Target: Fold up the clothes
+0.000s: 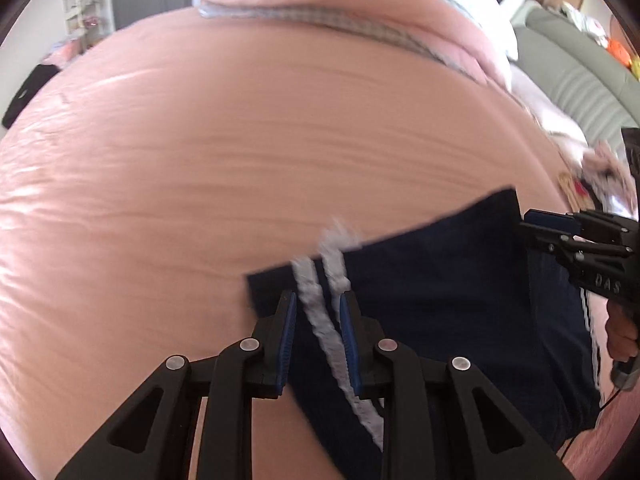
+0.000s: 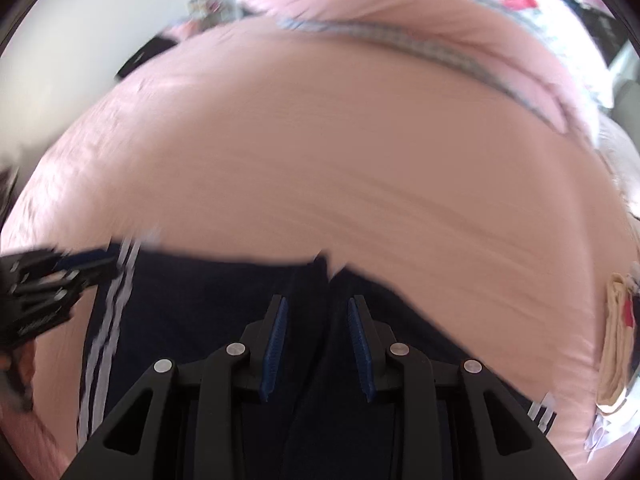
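A navy garment with white side stripes (image 1: 432,300) lies on the pink bed sheet (image 1: 240,160). My left gripper (image 1: 318,300) is open over its left edge, the jaws either side of the white stripes (image 1: 320,312). My right gripper (image 2: 316,304) is open above the garment's dark cloth (image 2: 208,304), near its far edge. The right gripper also shows at the right of the left wrist view (image 1: 532,228), at the garment's right corner. The left gripper shows at the left of the right wrist view (image 2: 80,268), blurred, by the stripes (image 2: 108,320).
A pink quilt with a checked border (image 1: 360,12) is bunched at the far end of the bed. A grey padded headboard or sofa (image 1: 580,76) stands at the right. Other clothes (image 2: 616,340) lie at the bed's right edge. A dark object (image 1: 24,96) sits far left.
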### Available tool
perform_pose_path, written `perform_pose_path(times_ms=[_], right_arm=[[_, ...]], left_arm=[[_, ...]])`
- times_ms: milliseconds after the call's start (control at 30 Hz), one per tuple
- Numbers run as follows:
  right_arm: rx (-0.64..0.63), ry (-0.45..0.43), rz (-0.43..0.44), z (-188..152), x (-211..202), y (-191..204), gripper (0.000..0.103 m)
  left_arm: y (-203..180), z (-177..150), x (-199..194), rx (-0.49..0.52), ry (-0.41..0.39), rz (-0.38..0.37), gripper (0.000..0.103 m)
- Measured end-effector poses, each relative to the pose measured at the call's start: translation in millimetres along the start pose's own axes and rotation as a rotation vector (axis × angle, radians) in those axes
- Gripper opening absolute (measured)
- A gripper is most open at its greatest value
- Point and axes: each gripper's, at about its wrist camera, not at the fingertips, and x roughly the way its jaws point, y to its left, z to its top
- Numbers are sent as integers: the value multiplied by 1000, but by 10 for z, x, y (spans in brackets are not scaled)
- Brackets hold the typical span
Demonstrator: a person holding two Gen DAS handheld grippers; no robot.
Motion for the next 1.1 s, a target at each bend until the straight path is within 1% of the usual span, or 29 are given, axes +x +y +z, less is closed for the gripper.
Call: perform_pose_path(times_ms=[100, 200, 233, 267, 300, 333, 367, 500, 567, 633, 667, 700, 767, 800, 833, 867, 900, 933, 967, 1000, 1033, 1067, 1100], right_arm=[[-55, 38, -3, -53, 59, 81, 31], [-107, 72, -6, -103, 122, 159, 31], [-106, 59, -12, -108, 163, 173, 31], [-104, 46, -17, -112, 199, 185, 29], [-104, 29, -15, -110, 209, 195, 20], [-103, 12, -11, -106, 215, 204, 17], [-95, -3, 3, -97, 193, 207, 11], [-66, -60, 34, -103, 36, 185, 9], [-47, -110, 42, -131, -103, 149, 9], [-25, -155, 43, -162, -219, 101, 9], [-12, -154, 40, -191, -218, 63, 9], [-2, -136, 36, -199, -161, 36, 9], [16, -96, 29, -214, -38, -10, 9], [12, -59, 27, -216, 83, 7, 11], [3, -26, 36, -227, 185, 10, 11], [16, -38, 41, -200, 130, 15, 13], [28, -50, 46, -173, 75, 20, 17], [40, -63, 51, -146, 19, 25, 18], [53, -76, 55, -125, -39, 23, 20], [71, -93, 55, -139, -114, -13, 29], [88, -109, 55, -153, -190, -49, 36], [106, -126, 55, -166, -265, -85, 44], [120, -140, 50, -174, -325, -122, 45]], left_arm=[[-33, 52, 43, 11, 5, 28, 20], [-51, -15, 37, 5, -22, 38, 20], [-62, -19, 44, 9, -26, 48, 20], [-73, -24, 50, 13, -30, 59, 17], [-82, -29, 53, 17, -35, 68, 12], [-85, -27, 35, 16, -46, 71, 11], [-91, 4, 3, 7, -65, 63, 6], [-66, 69, -128, 6, -133, 57, 5], [-52, 57, -196, 5, -164, 55, 5], [-31, 42, -215, -2, -177, 62, 5], [-24, 43, -188, -9, -178, 75, 5], [-11, 49, -127, -12, -162, 92, 5], [54, 7, 71, -29, -88, 106, 5], [87, -14, 151, -42, -59, 105, 5], [105, -17, 108, -61, -75, 99, 5], [122, -17, 58, -79, -92, 96, 6], [136, -7, -29, -89, -118, 109, 6], [159, 3, -107, -101, -139, 120, 6], [222, 9, -143, -122, -142, 119, 6], [285, 16, -180, -144, -144, 119, 7], [356, 20, -203, -171, -139, 110, 8], [456, 13, -164, -218, -103, 63, 10], [533, -5, -114, -267, -73, 27, 15]])
